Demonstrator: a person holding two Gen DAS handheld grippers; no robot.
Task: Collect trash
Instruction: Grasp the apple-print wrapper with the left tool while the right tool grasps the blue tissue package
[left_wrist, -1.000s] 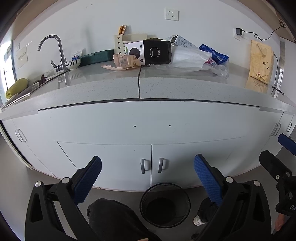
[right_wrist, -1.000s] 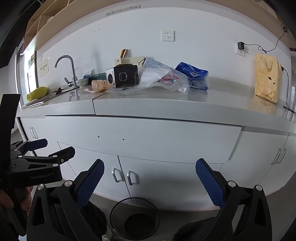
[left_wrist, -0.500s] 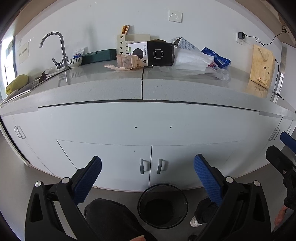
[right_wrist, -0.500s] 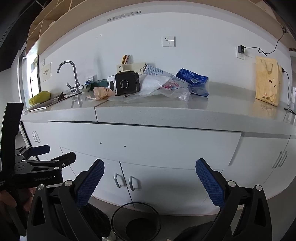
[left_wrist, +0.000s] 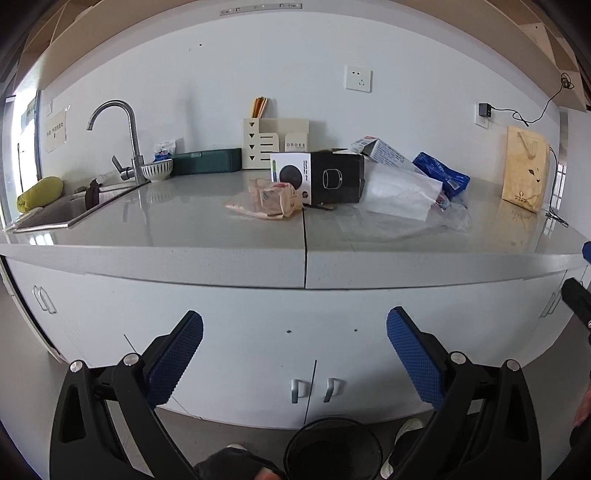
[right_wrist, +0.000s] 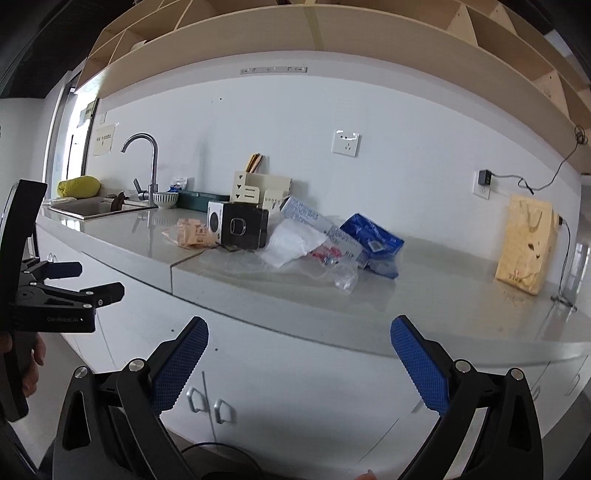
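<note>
I've got both tools up at the level of the pale grey stone worktop (left_wrist: 184, 225) now, and nothing is in either of them: the left gripper (left_wrist: 294, 349) has its blue-padded jaws spread wide, and the right gripper (right_wrist: 299, 354) is spread just as wide, both hanging short of the front edge over the white cupboard doors. So I'd call this the approach, with no piece of trash taken yet. The trash sits in a loose cluster toward the back-middle of the worktop: a crumpled pinkish-tan food wrapper (left_wrist: 271, 199) touching the front of a black-and-white cardboard box (left_wrist: 317, 178), a floppy white plastic bag (left_wrist: 402, 192) just beside that box, a clear crinkled plastic bag (right_wrist: 332, 264) spilling forward from it, a blue plastic packet (right_wrist: 373, 240) behind, and a white printed carton (left_wrist: 384, 151) leaning at the back. The round black mesh waste bin (left_wrist: 334, 448) stands on the floor below the cupboard handles, between my two tools in the left view. My call: reach forward over the edge with one tool, probably the right toward the clear bag since it lies nearest that side, keep the jaws wide until they straddle a fold, then close. Thin film may slip or drag its neighbours along, so I'd pinch a bunched part.
</note>
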